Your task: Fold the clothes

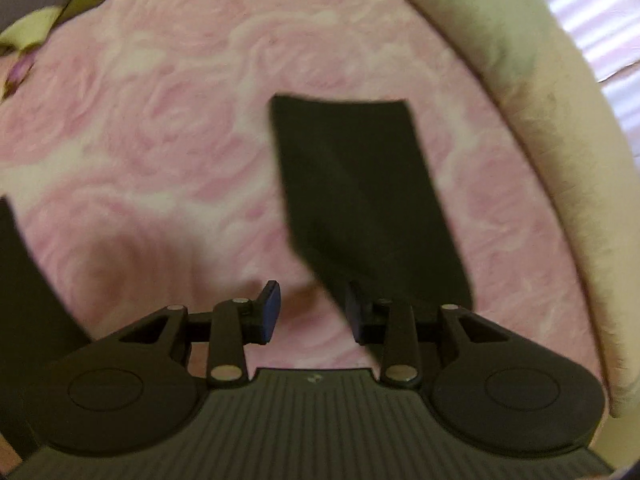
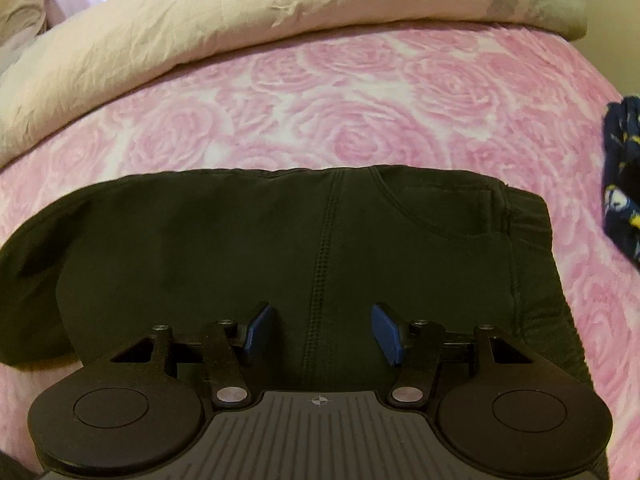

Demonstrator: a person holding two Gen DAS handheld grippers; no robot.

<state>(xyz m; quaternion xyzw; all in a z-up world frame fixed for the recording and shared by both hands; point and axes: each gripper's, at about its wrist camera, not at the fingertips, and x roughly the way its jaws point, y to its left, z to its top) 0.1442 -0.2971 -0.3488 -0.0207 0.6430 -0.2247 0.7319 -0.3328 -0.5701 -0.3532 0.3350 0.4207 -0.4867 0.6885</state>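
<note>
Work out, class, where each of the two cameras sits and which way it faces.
Left wrist: on the left gripper, looking steeply down at a black garment leg on the pink rose-patterned bedspread; its own blue-padded fingers show, apart.
Right wrist: on the right gripper, looking down at the black folded trousers; its fingers show, open.
Shared: bedspread, cream duvet, black fabric.

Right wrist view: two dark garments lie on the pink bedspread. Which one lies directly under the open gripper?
The plain black garment with the stitched centre seam, spread flat below the right gripper. The other, a navy printed garment, lies bunched at the frame's right edge.
</note>
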